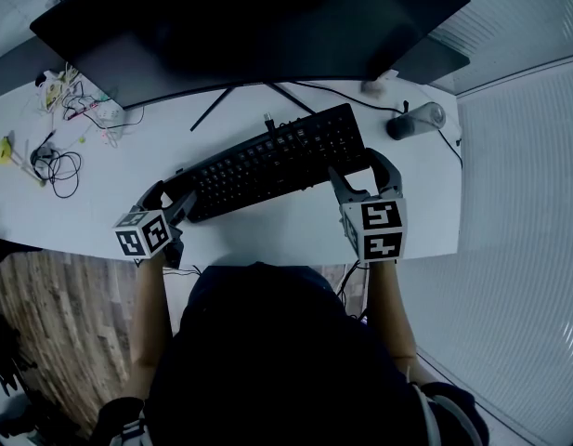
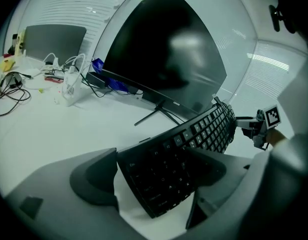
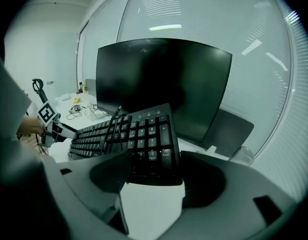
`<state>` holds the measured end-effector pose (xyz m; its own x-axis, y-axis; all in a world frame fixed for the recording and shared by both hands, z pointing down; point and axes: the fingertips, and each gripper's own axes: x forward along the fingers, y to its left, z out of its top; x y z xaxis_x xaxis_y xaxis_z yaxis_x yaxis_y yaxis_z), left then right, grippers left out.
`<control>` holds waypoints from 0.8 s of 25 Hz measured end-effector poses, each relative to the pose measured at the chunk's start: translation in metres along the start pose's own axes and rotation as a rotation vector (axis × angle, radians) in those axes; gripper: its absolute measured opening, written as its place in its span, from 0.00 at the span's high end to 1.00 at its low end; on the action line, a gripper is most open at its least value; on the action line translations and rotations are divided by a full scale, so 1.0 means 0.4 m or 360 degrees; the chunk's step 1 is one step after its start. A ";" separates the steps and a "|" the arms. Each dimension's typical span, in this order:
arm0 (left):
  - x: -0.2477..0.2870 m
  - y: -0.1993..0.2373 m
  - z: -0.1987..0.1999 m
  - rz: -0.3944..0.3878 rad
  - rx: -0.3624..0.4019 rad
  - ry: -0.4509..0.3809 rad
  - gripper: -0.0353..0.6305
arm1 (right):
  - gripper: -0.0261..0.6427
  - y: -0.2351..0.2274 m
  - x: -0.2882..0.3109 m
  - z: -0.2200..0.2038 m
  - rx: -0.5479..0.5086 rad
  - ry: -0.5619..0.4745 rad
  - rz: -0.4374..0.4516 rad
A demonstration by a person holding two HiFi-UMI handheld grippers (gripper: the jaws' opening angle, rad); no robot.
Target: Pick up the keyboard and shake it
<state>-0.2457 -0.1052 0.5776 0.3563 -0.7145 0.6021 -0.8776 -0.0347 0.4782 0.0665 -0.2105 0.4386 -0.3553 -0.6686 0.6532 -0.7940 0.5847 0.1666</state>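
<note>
Worktop (image 1: 295,223): white, mostly bare in front of the person, so there's room to lift.

Monitor (image 1: 249,26): big, curved, dark. It sits just behind the keyboard, and its stand legs (image 1: 232,100) reach toward the keyboard's back edge. That's the main clearance risk for a shake.

Keyboard (image 1: 277,161): black, full-size, lying diagonally across the worktop with its right end further from the person. It's held at both short ends, which makes sense since a long, flexy board stays level that way and won't twist. From both gripper views it looks just off the surface; can't confirm.

Left tongs (image 1: 170,203): clamped across the Esc end, front-to-back edge grip.

Right tongs (image 1: 365,170): clamped across the numpad end, same grip.

Keyboard cord (image 1: 267,119): exits the back edge toward the monitor. I'd guess it limits lift height.

Cable clutter (image 1: 58,165): far left, well apart from the keyboard.

My read is that the grasp is done and the shake is next. Keep the amplitude small and away from the monitor.
</note>
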 end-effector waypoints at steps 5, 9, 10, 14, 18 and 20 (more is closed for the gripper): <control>-0.021 -0.016 0.042 0.0032 0.0082 -0.0030 0.33 | 0.49 -0.016 0.009 -0.008 0.0067 -0.0016 -0.0003; -0.052 -0.053 0.098 0.0110 0.0226 -0.0081 0.33 | 0.49 -0.039 0.024 -0.068 0.0223 -0.0032 0.0049; -0.062 -0.060 0.114 0.0129 0.0266 -0.0094 0.33 | 0.49 -0.040 0.029 -0.081 0.0274 -0.0039 0.0069; -0.106 -0.100 0.182 0.0213 0.0446 -0.0141 0.33 | 0.49 -0.036 0.055 -0.131 0.0488 -0.0058 0.0172; -0.142 -0.139 0.225 0.0298 0.0614 -0.0149 0.33 | 0.49 -0.019 0.088 -0.188 0.0684 -0.0056 0.0298; -0.158 -0.156 0.243 0.0328 0.0674 -0.0158 0.33 | 0.49 -0.004 0.110 -0.213 0.0775 -0.0054 0.0369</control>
<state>-0.2447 -0.1259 0.4475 0.1468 -0.7988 0.5834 -0.9875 -0.1522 0.0401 0.0942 -0.2017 0.5298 -0.5577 -0.5664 0.6067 -0.8268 0.4435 -0.3460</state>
